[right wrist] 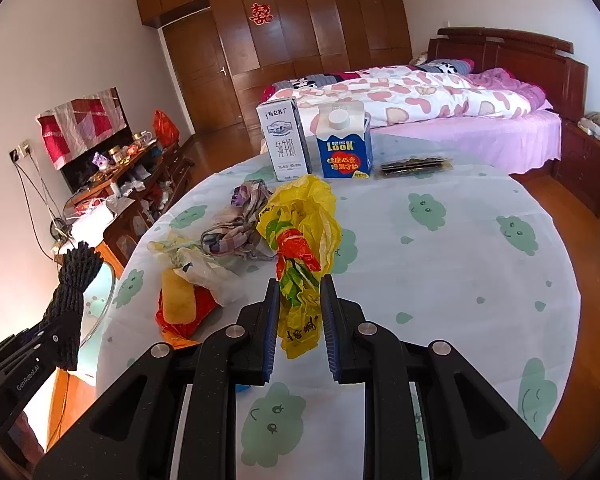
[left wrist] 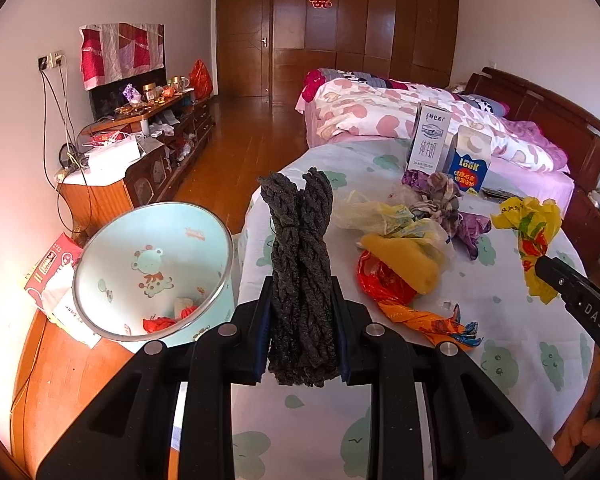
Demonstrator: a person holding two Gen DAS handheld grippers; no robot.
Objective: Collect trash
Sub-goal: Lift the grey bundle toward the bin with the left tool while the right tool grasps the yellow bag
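My left gripper (left wrist: 302, 284) is shut on a dark braided rope bundle (left wrist: 300, 248), held upright over the table's left edge beside the pale blue trash bin (left wrist: 112, 264). The bin holds a few scraps. The bundle also shows in the right wrist view (right wrist: 74, 280). My right gripper (right wrist: 300, 280) is shut on a crumpled yellow plastic bag (right wrist: 300, 236), lifted above the table (right wrist: 440, 260). The bag also shows in the left wrist view (left wrist: 534, 232). More trash lies on the table: a red and yellow bag pile (left wrist: 396, 268), a clear bag (right wrist: 208, 264), a crumpled cloth (right wrist: 240, 232).
A white milk carton (right wrist: 284, 140), a blue carton (right wrist: 342, 142) and a flat dark packet (right wrist: 412, 166) stand at the table's far edge. A bed (right wrist: 440, 96) lies beyond. A cluttered low cabinet (left wrist: 148, 140) runs along the left wall.
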